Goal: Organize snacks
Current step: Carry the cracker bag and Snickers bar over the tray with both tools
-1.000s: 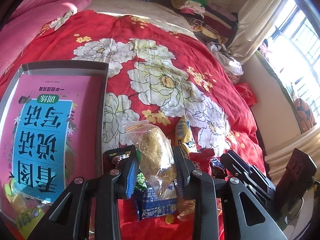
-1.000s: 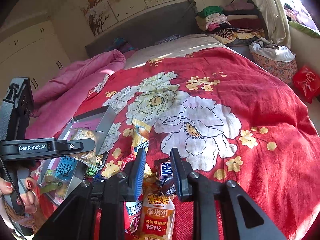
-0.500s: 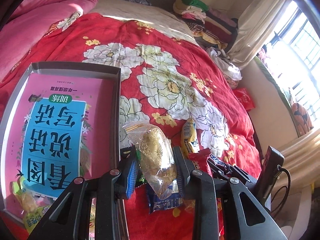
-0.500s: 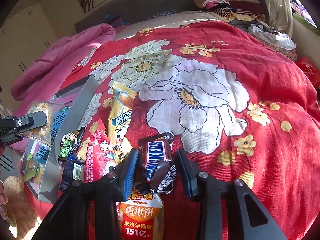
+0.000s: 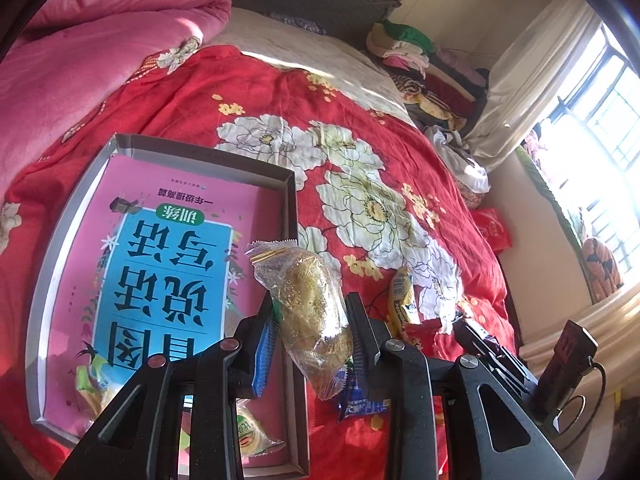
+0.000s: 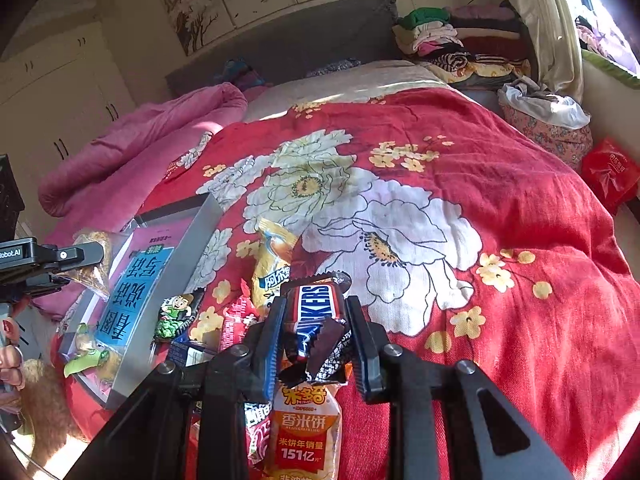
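Snacks (image 6: 276, 264) crowd bedspread (image 6: 500, 208) beside box (image 5: 290, 216) — grippers (image 5: 312, 320) loaded.

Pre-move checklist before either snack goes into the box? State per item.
1. Left gripper shut on the clear-wrapped pastry: ok.
2. Right gripper shut on the Snickers bar: ok.
3. Pastry above the box's floor: not ok, it hangs at the right wall.
4. Free room in the box: ok, its far part holds only the pink book.
5. Snickers lifted off the pile: cannot tell.
6. The two grippers apart: ok.
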### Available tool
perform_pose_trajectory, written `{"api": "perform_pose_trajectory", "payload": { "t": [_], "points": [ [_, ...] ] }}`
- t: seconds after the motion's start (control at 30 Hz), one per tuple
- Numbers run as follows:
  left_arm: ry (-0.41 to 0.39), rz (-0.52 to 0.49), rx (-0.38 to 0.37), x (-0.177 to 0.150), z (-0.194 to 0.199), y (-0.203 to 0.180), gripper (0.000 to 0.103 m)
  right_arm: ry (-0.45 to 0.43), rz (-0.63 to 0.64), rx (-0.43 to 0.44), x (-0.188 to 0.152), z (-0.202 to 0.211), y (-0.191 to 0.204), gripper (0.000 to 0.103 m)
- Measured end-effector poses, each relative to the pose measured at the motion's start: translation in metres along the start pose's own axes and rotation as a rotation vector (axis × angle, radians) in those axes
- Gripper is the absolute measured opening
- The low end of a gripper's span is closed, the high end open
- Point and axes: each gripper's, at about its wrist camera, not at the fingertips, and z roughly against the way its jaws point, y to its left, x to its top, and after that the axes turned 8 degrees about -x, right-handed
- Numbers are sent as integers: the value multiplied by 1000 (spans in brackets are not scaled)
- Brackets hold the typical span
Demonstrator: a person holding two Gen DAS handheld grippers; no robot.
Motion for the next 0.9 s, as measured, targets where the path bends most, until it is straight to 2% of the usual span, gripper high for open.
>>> {"api": "perform_pose_trajectory", "payload": {
  "t": [0.3, 0.53, 0.9],
  "points": [
    [-64, 13, 32, 4, 43, 25, 34, -76, 41, 87, 5, 38, 39, 29],
    [-101, 31, 55, 2, 72, 44, 34, -74, 96, 167, 0, 49, 79, 29],
    [-138, 54, 82, -3, 102, 67, 34, -65, 146, 227, -6, 56, 118, 29]
  ]
}}
